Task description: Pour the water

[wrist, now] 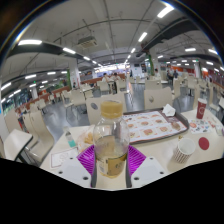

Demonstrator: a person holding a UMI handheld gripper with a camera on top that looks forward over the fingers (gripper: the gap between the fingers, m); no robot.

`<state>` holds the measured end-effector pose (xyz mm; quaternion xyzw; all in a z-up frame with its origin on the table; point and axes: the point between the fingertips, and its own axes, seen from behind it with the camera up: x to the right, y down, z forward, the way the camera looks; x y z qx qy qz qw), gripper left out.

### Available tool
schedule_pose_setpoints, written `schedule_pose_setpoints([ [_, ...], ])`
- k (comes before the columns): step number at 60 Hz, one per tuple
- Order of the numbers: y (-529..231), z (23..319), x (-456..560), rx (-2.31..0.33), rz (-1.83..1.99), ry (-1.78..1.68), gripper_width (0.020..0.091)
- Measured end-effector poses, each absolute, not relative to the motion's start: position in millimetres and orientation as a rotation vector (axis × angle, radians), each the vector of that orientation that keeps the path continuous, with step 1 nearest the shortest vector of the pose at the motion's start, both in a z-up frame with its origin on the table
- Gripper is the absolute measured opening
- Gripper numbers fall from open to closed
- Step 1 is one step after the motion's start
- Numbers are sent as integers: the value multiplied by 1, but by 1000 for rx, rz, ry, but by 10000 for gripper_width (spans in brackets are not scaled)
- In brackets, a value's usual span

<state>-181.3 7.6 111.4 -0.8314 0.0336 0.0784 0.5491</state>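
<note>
Clear glass fills the lower middle of the frame: a bottle [110, 140] with a yellowish band of liquid near its neck stands upright between my fingers. My hand-held gripper [110, 160] pinches it, both purple pads [88, 158] pressed against its sides. It sits at the near edge of the white desk [160, 148]. Just right of the bottle, toward the centre right of the frame, a flat tray [152, 125] with a printed sheet of small pictures lies on the desk. Further right, at the lower right, stands a white cup [186, 150], and beside it something white with a red dot [204, 143]. A small teal thing [72, 141] lies to the left of the bottle. Beyond the desk, across the middle of the frame, a large hall spreads out with pale tables and chairs [60, 100], and strip lights [30, 42] run along the ceiling in the upper part.
</note>
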Motion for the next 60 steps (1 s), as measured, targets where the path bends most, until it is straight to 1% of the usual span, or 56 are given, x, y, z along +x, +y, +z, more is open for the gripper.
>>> schedule_pose_setpoints([
  [5, 11, 149, -180, -1920, 429, 259, 387],
  [6, 12, 152, -177, -1905, 480, 291, 388],
  [13, 15, 194, -155, -1800, 840, 579, 387],
  [19, 29, 197, -127, -1667, 1166, 863, 387],
  [20, 22, 202, -122, -1641, 1220, 921, 388],
  [29, 36, 169, -79, -1403, 1563, 1309, 386],
  [31, 30, 167, -68, -1359, 1617, 1383, 386],
  [32, 35, 159, -69, -1350, 1626, 1404, 386],
  [37, 34, 141, -60, -1297, 1702, 1498, 385],
  [39, 35, 136, -58, -1291, 1725, 1513, 385],
  [40, 25, 139, -53, -1281, 1746, 1528, 386],
  [42, 35, 130, -52, -1295, 1735, 1532, 387],
  [47, 34, 128, -52, -1347, 1726, 1505, 385],
  [53, 29, 141, -53, -1420, 1723, 1455, 386],
  [60, 31, 161, -43, -1624, 1544, 1193, 386],
])
